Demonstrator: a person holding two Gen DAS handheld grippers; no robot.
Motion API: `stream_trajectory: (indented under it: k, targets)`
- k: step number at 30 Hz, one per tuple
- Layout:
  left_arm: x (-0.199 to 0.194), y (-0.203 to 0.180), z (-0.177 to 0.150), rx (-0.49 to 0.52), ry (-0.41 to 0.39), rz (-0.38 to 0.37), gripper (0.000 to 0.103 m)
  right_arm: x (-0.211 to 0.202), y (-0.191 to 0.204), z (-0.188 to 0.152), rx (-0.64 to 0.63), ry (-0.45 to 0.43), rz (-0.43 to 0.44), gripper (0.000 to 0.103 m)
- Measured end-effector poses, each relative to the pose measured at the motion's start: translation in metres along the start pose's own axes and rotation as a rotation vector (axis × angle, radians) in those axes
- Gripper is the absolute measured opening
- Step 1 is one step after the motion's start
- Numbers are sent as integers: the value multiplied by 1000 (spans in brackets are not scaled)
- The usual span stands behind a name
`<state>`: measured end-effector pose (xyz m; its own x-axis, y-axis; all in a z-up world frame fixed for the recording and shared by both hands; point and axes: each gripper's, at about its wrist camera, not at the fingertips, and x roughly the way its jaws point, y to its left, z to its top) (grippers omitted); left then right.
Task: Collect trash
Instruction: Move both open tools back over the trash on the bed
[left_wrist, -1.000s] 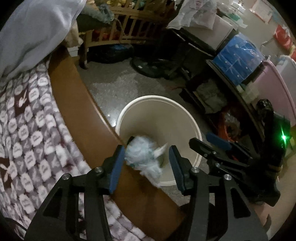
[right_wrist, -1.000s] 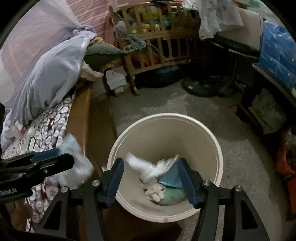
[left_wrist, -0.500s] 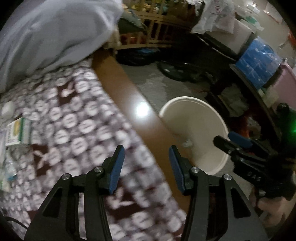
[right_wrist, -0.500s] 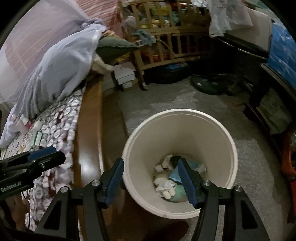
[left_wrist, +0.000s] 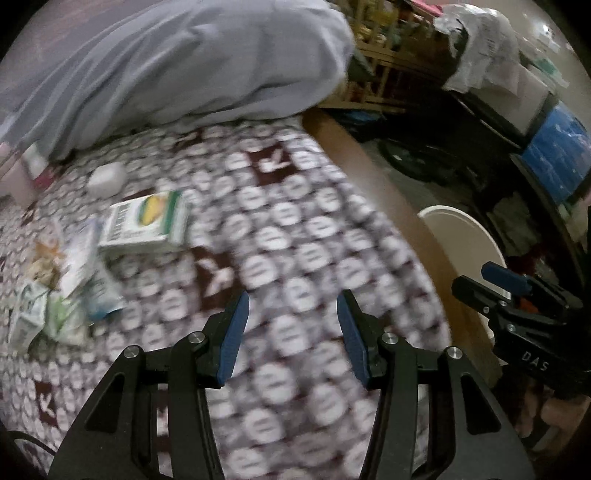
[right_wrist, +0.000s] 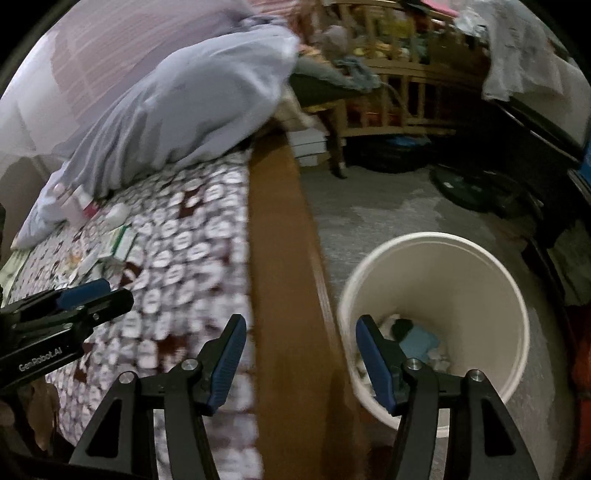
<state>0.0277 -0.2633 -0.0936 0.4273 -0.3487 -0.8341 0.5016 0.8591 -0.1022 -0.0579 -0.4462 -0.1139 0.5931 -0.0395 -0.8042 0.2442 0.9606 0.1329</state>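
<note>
My left gripper (left_wrist: 292, 334) is open and empty above the patterned bedspread (left_wrist: 295, 236). Trash lies on the bed to its left: a green and white carton (left_wrist: 146, 223), a white crumpled ball (left_wrist: 106, 180) and a pile of wrappers (left_wrist: 62, 291). My right gripper (right_wrist: 301, 360) is open and empty over the wooden bed rail (right_wrist: 284, 258). The white bin (right_wrist: 476, 295) stands on the floor to its right, with tissue and blue trash (right_wrist: 417, 341) at its bottom. The bin's rim (left_wrist: 461, 225) also shows in the left wrist view.
A grey-blue duvet (left_wrist: 166, 62) is heaped at the head of the bed. A wooden crib (right_wrist: 399, 92) stands at the back of the room. Dark furniture and a blue box (left_wrist: 557, 155) line the far right. Grey floor (right_wrist: 388, 210) lies between bed and furniture.
Both grippers let their tissue fall into the bin. Both have swung left, the left one from over the bin to over the bed, the right one to over the bed rail.
</note>
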Motion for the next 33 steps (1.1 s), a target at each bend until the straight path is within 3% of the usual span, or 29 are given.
stream_trajectory:
  k: [12, 22, 27, 33]
  targets:
    - [-18, 118, -27, -180, 9, 126, 48, 28, 104, 3, -167, 50, 108, 62]
    - [-22, 205, 8, -322, -80, 194, 48, 42, 165, 4, -268, 76, 161, 62]
    - [-13, 238, 0, -355, -11, 216, 48, 53, 182, 12, -291, 88, 172, 62]
    - [-35, 260, -50, -342, 104, 195, 48, 64, 203, 24, -308, 102, 220, 63]
